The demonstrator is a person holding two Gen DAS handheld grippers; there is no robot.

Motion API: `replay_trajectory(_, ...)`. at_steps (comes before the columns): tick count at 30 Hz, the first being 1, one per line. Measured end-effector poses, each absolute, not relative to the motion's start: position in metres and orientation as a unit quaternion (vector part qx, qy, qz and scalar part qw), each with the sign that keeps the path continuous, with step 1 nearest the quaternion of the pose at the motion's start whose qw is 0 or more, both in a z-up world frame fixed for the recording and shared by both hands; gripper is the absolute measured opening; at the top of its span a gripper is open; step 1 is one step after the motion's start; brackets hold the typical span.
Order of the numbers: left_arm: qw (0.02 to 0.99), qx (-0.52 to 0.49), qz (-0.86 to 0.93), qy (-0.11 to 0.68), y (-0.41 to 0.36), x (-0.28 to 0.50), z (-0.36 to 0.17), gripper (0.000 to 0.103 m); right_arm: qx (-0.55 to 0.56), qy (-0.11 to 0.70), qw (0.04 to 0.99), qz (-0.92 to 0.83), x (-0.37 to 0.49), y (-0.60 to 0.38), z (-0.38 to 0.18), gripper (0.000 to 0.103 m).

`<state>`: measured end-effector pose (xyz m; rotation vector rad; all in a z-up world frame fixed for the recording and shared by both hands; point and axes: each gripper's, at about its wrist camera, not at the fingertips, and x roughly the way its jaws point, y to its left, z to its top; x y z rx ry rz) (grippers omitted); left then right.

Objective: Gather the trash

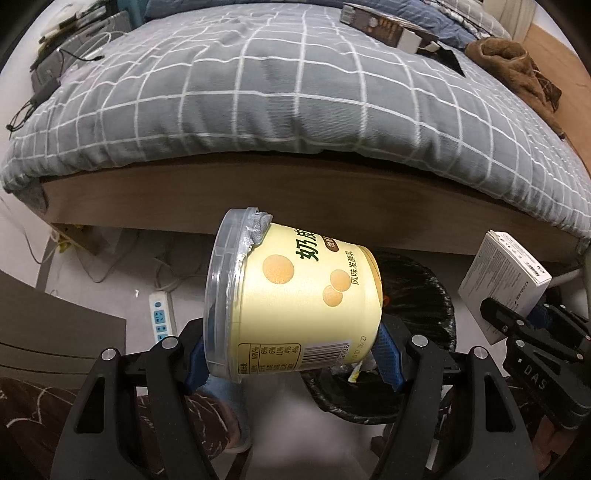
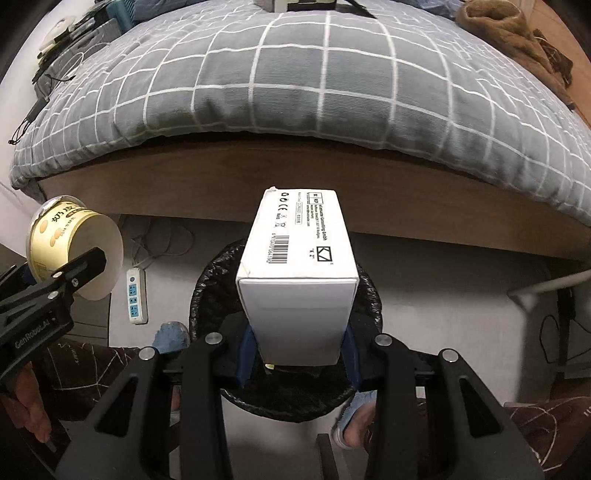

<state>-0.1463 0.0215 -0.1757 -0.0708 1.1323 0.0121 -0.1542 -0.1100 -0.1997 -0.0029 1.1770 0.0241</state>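
Observation:
My left gripper (image 1: pixel 291 358) is shut on a yellow yoghurt tub (image 1: pixel 295 299) with a clear lid, held on its side, left of a black-lined trash bin (image 1: pixel 424 295). My right gripper (image 2: pixel 297 356) is shut on a white cardboard box (image 2: pixel 299 266) and holds it directly above the bin (image 2: pixel 210 284). The tub (image 2: pixel 70 243) and left gripper (image 2: pixel 55 288) show at the left of the right wrist view. The box (image 1: pixel 506 273) and right gripper (image 1: pixel 524 325) show at the right of the left wrist view.
A bed with a grey checked quilt (image 1: pixel 277 92) and wooden frame (image 2: pixel 295 184) stands just behind the bin. A box (image 1: pixel 388 26) and brown cloth (image 1: pixel 517 62) lie on it. A white power strip (image 2: pixel 135 295) lies on the floor left of the bin. My slippered feet (image 2: pixel 170 336) flank the bin.

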Motion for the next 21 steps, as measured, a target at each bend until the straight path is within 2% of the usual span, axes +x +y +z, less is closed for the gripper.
replay_trajectory(6, 0.842, -0.033, 0.004, 0.538, 0.023, -0.146, -0.178, 0.069, -0.006, 0.563, 0.826, 0.004, -0.153, -0.109, -0.21, 0.039)
replay_trajectory(10, 0.842, -0.026, -0.006, 0.539, 0.01, -0.144, -0.179, 0.069, -0.008, 0.542, 0.84, -0.013, -0.158, -0.117, -0.199, 0.063)
replay_trajectory(13, 0.841, -0.02, -0.017, 0.541, -0.003, -0.14, -0.18, 0.069, -0.013, 0.525, 0.85, -0.03, -0.161, -0.132, -0.187, 0.074)
replay_trajectory(17, 0.84, -0.008, -0.038, 0.541, -0.026, -0.136, -0.181, 0.069, -0.005, 0.512, 0.857, -0.058, -0.166, -0.157, -0.177, 0.085)
replay_trajectory(21, 0.838, 0.0, -0.055, 0.544, -0.047, -0.134, -0.182, 0.069, 0.004, 0.505, 0.86, -0.076, -0.167, -0.187, -0.175, 0.091)
